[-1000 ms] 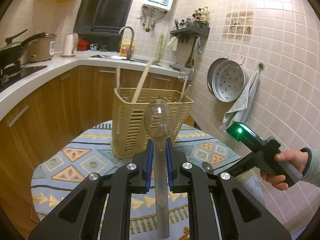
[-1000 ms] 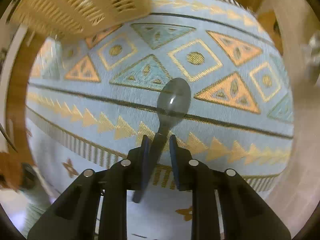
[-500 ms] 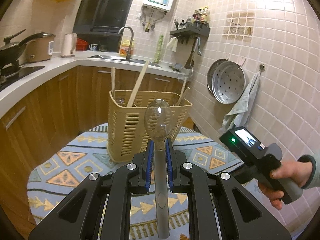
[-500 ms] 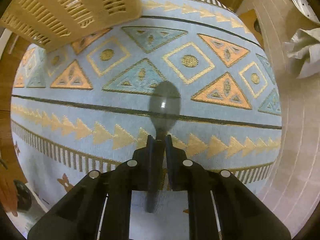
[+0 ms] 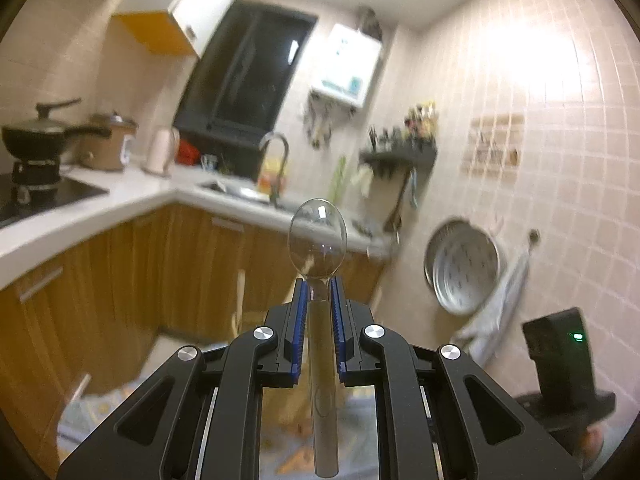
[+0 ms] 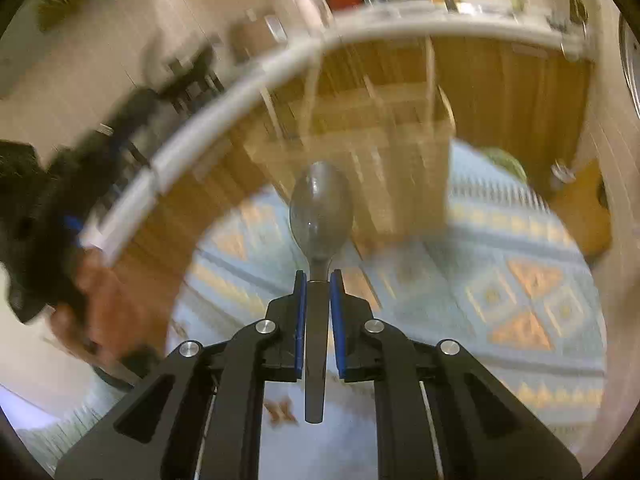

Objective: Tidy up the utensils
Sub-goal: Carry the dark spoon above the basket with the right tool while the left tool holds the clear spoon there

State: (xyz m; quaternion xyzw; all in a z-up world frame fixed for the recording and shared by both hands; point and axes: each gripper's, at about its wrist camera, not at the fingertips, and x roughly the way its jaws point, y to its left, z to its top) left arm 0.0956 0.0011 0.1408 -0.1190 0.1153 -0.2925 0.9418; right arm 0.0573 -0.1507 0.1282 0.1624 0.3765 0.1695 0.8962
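My left gripper (image 5: 318, 292) is shut on a clear plastic spoon (image 5: 317, 240), bowl pointing up and away, raised toward the kitchen wall. My right gripper (image 6: 318, 284) is shut on a grey spoon (image 6: 321, 216), held above the patterned tablecloth (image 6: 520, 304). The beige slotted utensil basket (image 6: 384, 148) stands just beyond the grey spoon, with several wooden sticks in it; it is blurred. In the left wrist view only stick tips (image 5: 240, 300) show behind the fingers. The right gripper's body (image 5: 560, 368) shows at the lower right of that view.
A white counter (image 5: 100, 208) with a pan, rice cooker and sink runs along wooden cabinets (image 5: 120, 280). A steamer tray (image 5: 464, 268) and towel hang on the tiled wall at the right. The hand on the left gripper (image 6: 80, 280) shows at the left of the right wrist view.
The left gripper tilted up with the clear spoon, so the basket dropped out of its view. The right gripper lifted the grey spoon off the cloth and swung toward the basket.
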